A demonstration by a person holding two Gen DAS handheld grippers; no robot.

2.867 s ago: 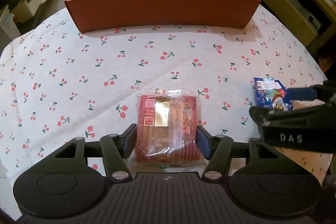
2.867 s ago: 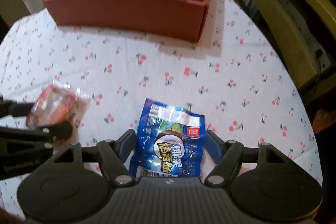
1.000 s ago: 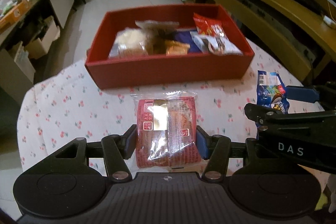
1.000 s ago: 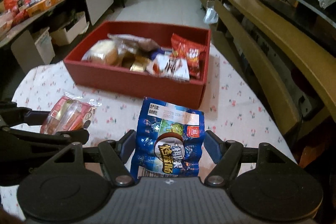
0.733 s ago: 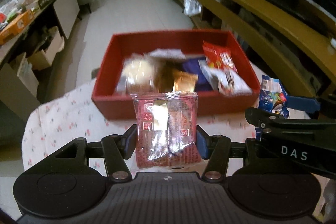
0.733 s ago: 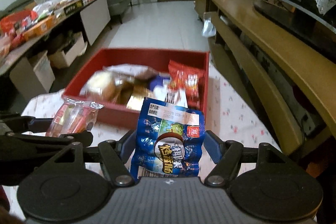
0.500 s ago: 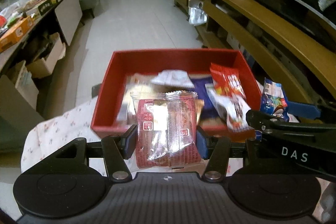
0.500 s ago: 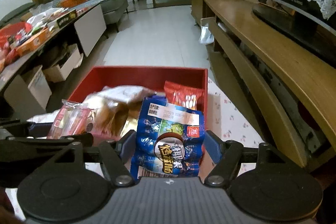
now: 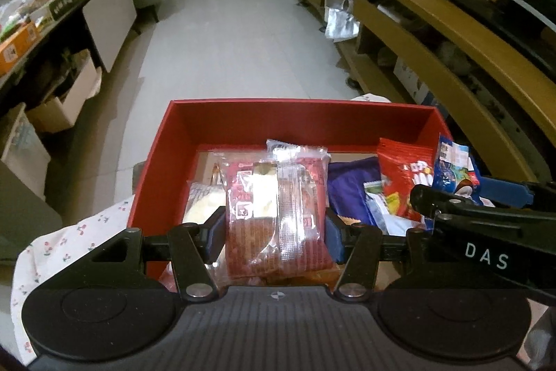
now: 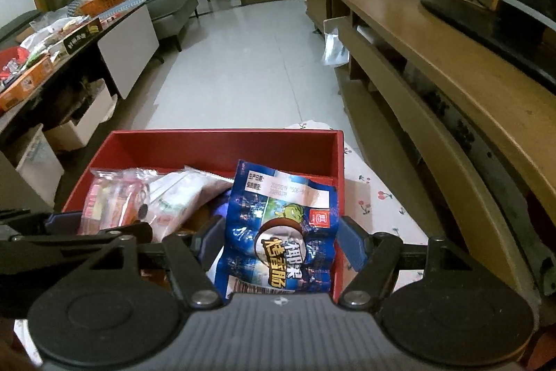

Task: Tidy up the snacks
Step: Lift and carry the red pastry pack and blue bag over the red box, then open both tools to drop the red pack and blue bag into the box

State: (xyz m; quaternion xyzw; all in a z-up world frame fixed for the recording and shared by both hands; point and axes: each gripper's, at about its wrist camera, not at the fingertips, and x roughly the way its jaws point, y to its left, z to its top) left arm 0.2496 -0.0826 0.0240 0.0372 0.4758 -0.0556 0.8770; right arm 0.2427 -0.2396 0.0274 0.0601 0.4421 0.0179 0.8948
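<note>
My left gripper [image 9: 274, 228] is shut on a red clear-wrapped pastry packet [image 9: 278, 214], held upright over the red box [image 9: 302, 120]. My right gripper [image 10: 278, 246] is shut on a blue sausage packet [image 10: 281, 232], above the right part of the red box [image 10: 222, 145]. In the left wrist view the blue sausage packet [image 9: 455, 169] and the right gripper's dark arm show at the right. From the right wrist view, the red pastry packet [image 10: 111, 200] appears at the left. Several snack packs lie in the box, partly hidden by the held packets.
The box stands on a table with a cherry-print cloth [image 9: 59, 249] [image 10: 378, 197]. Beyond the box is tiled floor [image 9: 236, 23]. A long wooden shelf unit [image 10: 451, 82] runs along the right, and a cluttered counter [image 10: 52, 40] along the left.
Both grippers have carried their packets forward from over the cloth to above the box. The box now fills the lower middle of both views.
</note>
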